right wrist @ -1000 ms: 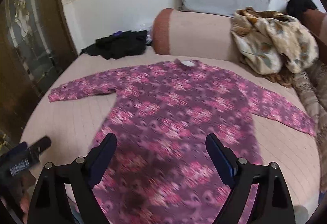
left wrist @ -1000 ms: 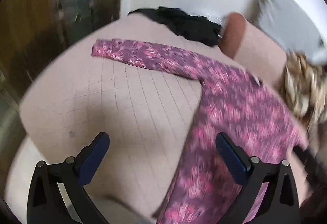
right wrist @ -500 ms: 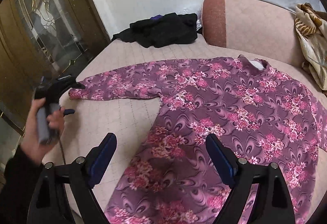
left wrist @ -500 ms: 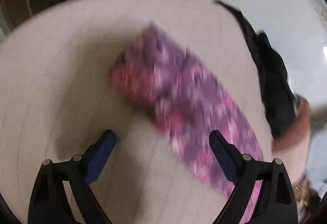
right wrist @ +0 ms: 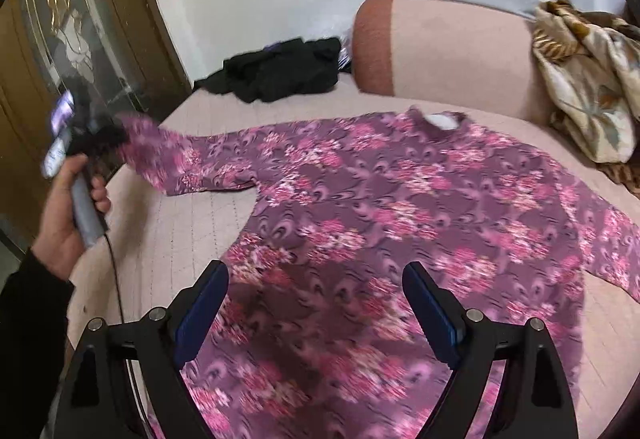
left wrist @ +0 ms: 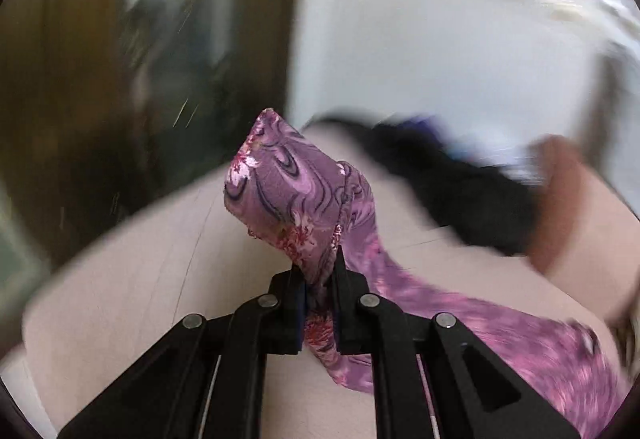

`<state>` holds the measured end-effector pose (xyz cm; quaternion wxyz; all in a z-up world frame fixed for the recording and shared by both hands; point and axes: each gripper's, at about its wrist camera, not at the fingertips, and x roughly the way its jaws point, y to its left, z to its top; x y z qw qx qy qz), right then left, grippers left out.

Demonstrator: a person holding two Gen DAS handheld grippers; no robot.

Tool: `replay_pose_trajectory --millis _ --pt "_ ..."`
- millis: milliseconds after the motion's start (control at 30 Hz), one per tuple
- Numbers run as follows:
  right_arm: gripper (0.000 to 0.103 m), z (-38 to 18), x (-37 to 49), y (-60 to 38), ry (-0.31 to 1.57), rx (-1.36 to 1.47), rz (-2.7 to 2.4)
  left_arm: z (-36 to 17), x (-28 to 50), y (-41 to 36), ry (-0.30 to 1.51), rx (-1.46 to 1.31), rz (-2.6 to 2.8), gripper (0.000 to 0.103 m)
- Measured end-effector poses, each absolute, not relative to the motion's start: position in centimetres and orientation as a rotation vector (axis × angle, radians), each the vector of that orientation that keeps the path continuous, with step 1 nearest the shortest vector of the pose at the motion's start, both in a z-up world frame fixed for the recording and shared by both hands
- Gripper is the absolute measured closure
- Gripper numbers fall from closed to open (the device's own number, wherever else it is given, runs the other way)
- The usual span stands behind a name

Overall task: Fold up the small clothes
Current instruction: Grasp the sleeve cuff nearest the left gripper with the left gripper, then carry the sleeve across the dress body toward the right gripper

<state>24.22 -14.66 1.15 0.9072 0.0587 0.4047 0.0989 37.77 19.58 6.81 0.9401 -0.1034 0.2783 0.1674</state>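
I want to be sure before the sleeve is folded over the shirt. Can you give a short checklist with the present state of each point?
1. Left gripper has the sleeve cuff: ok, jaws just closed on the fabric, which stands up between them.
2. Cuff lifted off the bed: ok, it hangs raised at the gripper in the right wrist view.
3. Shirt body flat: ok, spread out, collar toward the bolster.
4. Right gripper free: ok, jaws open above the lower body, holding nothing.
5. Fold path clear: ok, black clothes lie apart, behind the sleeve.
6. Far sleeve straight: cannot tell, its end is cut off.
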Motion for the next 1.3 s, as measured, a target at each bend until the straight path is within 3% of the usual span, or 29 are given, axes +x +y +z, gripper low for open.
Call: replay_pose_trajectory --millis 100,233,367,533,633,1000,1033,1100,1133,1167,1200,1300 --pt "0.011 1.3 21.8 -17.6 0.827 0.172 0.174 11.5 32.6 11.9 0.449 -0.062 0.159 0.094" --pt "0.011 1.7 19.0 -22.6 0.805 0.254 0.100 13.4 24.8 2.1 0.369 0.126 -0.083 0.093" --pt "0.011 1.6 17.3 -28.3 0.780 0.371 0.039 8.8 18.8 -7.0 0.432 0.289 -0.320 0.093" --pt "0.011 -1.2 16.6 -34.4 0.812 0.577 0.076 -1.8 16.0 -13.4 0.634 0.408 -0.482 0.093" --pt "0.011 -4.1 16.7 -36.5 0.807 0.721 0.151 -5.6 14.9 -15.4 0.674 0.521 -0.522 0.093" --pt "0.012 -7.1 19.5 -34.6 0.873 0.969 0.491 -7.1 13.0 -16.9 0.608 0.676 -0.547 0.088" --pt "0.015 -6.7 19.8 -33.8 0.874 0.927 0.490 -7.0 12.6 -16.8 0.609 0.674 -0.554 0.081" --pt "0.042 -6.3 19.9 -32.5 0.886 0.848 0.494 -6.5 12.2 -16.6 0.639 0.636 -0.598 0.072" --pt "0.074 -6.0 19.8 -31.4 0.914 0.784 0.484 -6.3 11.9 -16.4 0.654 0.619 -0.606 0.066" --pt "0.090 -5.8 19.4 -31.2 0.930 0.746 0.463 -5.8 11.4 -15.9 0.682 0.588 -0.611 0.063" --pt "0.090 -5.2 18.7 -31.2 0.918 0.726 0.447 -5.4 11.0 -15.6 0.692 0.564 -0.618 0.056" --pt "0.090 -2.8 16.2 -32.5 0.883 0.634 0.381 -3.7 8.3 -13.2 0.692 0.435 -0.616 0.023"
